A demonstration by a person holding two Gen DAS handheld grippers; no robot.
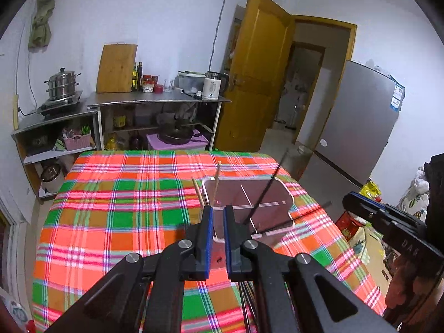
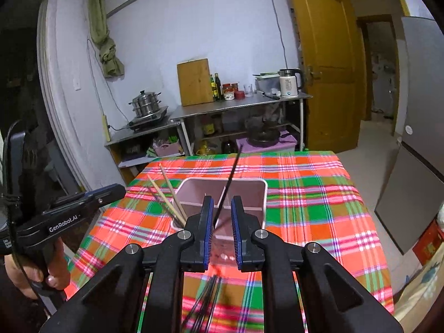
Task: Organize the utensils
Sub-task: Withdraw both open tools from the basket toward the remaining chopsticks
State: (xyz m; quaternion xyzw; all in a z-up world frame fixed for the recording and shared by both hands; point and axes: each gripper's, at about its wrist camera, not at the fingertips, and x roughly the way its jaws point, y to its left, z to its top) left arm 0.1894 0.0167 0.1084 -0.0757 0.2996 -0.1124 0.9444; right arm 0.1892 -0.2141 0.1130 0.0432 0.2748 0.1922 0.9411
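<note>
A clear divided bin [image 1: 288, 194] stands on the plaid tablecloth ahead of both grippers. Two wooden chopsticks [image 2: 166, 191] lean in the bin's [image 2: 263, 191] left compartment. One black chopstick [image 2: 230, 177] leans in a middle compartment, and in the left wrist view this black chopstick [image 1: 266, 186] stands free of any finger. My left gripper [image 1: 217, 211] is shut and empty just short of the bin. My right gripper [image 2: 222, 202] has its jaws slightly apart, with nothing pressed between them. Several black chopsticks [image 2: 205, 297] lie on the cloth under it.
The plaid table [image 1: 125, 194] ends at the far side before steel counters [image 1: 155, 100] holding a cutting board, bottles, a kettle and a steamer pot. A yellow door [image 1: 258, 69] and a grey fridge [image 1: 360, 122] stand to the right. A hand [image 2: 52, 274] holds the left gripper [image 2: 122, 190].
</note>
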